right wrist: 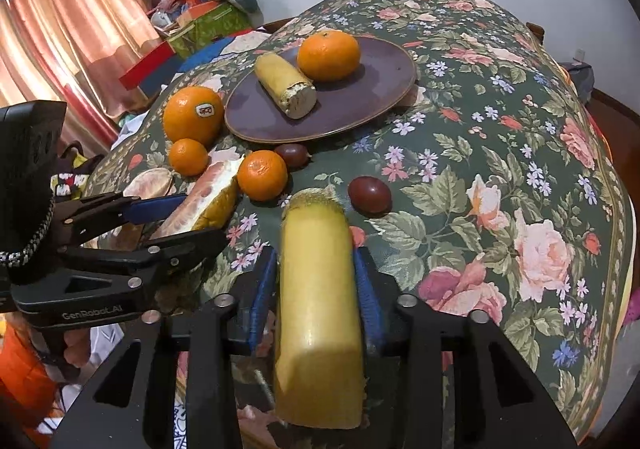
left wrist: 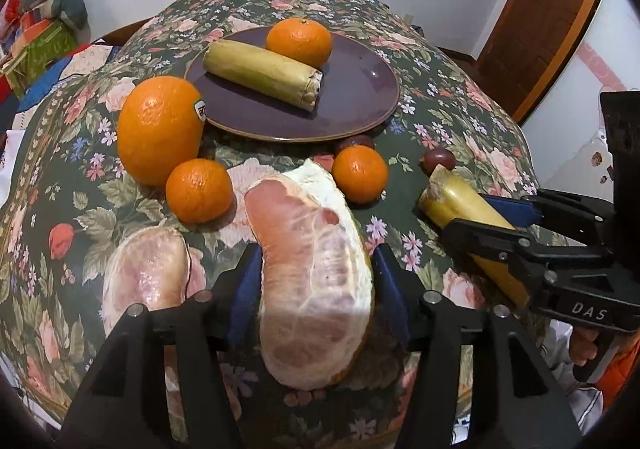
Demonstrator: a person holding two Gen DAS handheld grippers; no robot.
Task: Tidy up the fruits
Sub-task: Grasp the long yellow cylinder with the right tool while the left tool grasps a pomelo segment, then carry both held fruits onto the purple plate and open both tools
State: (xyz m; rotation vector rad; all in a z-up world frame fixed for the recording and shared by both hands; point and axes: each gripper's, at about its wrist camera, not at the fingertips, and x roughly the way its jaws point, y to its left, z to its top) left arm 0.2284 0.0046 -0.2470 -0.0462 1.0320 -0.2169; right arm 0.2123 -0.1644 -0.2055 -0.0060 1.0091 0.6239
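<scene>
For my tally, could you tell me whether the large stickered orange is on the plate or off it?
Off: the large orange sits on the tablecloth beside the plate.

Soft indoor light, heavy fisheye bending.
The floral tablecloth [left wrist: 460, 97] bulged, corners vignetted black; glare glinted on the purple round plate [right wrist: 384, 69]; pink curtains [right wrist: 60, 17] glowed backlit.

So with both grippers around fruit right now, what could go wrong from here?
1. The pomelo wedge is soft and its peel is loose, so the left gripper may crush or drop it.
2. The smooth sugarcane piece could slip from the right gripper.
3. The plate already holds sugarcane and a mandarin, which may roll when nudged.
</scene>
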